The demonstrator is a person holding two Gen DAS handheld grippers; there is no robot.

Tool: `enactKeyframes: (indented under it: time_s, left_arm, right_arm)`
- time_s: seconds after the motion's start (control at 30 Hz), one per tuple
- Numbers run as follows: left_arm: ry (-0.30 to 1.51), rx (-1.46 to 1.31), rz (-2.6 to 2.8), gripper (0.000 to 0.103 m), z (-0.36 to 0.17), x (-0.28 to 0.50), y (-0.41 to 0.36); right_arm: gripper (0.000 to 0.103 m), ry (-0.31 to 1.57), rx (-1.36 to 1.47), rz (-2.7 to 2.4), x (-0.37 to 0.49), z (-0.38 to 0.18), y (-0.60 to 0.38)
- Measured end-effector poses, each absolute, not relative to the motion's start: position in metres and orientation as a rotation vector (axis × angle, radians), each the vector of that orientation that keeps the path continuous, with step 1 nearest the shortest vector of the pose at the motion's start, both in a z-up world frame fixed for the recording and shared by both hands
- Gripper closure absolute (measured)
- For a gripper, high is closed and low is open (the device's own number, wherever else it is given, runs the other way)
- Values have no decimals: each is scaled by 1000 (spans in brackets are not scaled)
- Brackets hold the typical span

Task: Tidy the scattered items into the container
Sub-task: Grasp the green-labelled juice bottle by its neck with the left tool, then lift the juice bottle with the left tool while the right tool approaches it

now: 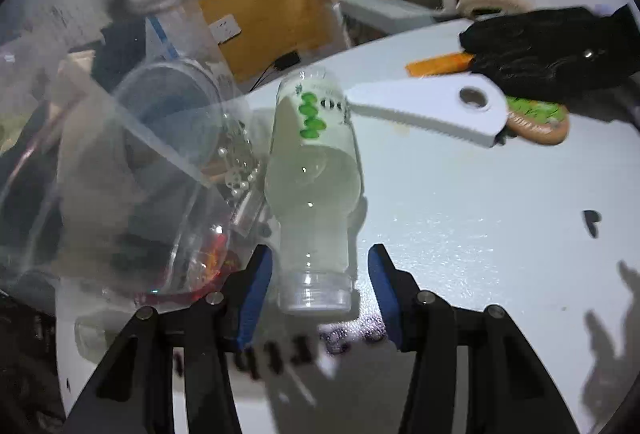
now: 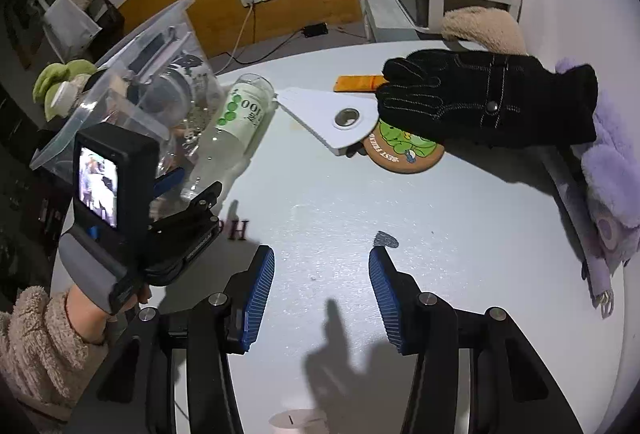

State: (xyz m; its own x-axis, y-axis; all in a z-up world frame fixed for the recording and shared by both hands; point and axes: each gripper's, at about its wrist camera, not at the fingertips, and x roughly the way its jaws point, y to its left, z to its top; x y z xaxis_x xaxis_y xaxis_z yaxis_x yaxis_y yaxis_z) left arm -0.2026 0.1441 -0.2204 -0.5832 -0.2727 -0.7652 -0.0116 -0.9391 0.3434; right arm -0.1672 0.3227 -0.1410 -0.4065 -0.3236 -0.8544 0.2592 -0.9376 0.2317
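A clear plastic bottle (image 1: 314,186) with a white and green label lies on the white table, cap end toward my left gripper (image 1: 320,294). The left gripper is open, its blue pads either side of the cap, not touching it. The bottle also shows in the right wrist view (image 2: 236,130), next to the clear plastic container (image 2: 132,82), which holds a mug and other items. The container's wall fills the left of the left wrist view (image 1: 120,138). My right gripper (image 2: 322,298) is open and empty above bare table. A black glove (image 2: 488,102), white scraper (image 2: 332,118) and round coaster (image 2: 404,150) lie further back.
An orange flat item (image 2: 356,82) lies behind the scraper. A purple plush piece (image 2: 608,174) and a beige fluffy thing (image 2: 484,26) sit at the table's right edge. A small dark chip (image 2: 386,239) lies near the right gripper. The left hand-held gripper's body (image 2: 120,194) is at left.
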Motion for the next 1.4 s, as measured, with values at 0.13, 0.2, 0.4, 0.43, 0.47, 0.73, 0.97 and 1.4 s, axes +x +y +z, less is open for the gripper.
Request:
enactKeyframes:
  time_s: [0.13, 0.2, 0.4, 0.43, 0.47, 0.73, 0.97, 1.4]
  left_arm:
    - [-507, 1372, -2546, 51, -233, -209, 147]
    - [-476, 1382, -2551, 58, -232, -209, 145]
    - [-430, 1421, -2595, 63, -227, -204, 136]
    - [-433, 1426, -2602, 63, -226, -202, 135]
    - [-436, 1433, -2611, 63, -226, -199, 135]
    - [-481, 1491, -2686, 63, -222, -145, 132]
    - [-511, 1539, -2757, 63, -222, -88, 127]
    - [-412, 1600, -2876, 63, -226, -6, 110]
  right_arm:
    - [53, -116, 1479, -2374, -170, -144, 324]
    - [53, -125, 1482, -2375, -171, -145, 324]
    - [53, -151, 1505, -2361, -173, -148, 326]
    - [53, -154, 1508, -2357, -174, -148, 326]
    - [53, -153, 1507, -2354, -173, -148, 326]
    - [53, -105, 1496, -2323, -157, -143, 322]
    - [53, 7, 1470, -2198, -121, -140, 312]
    - [53, 123, 1526, -2079, -71, -163, 277]
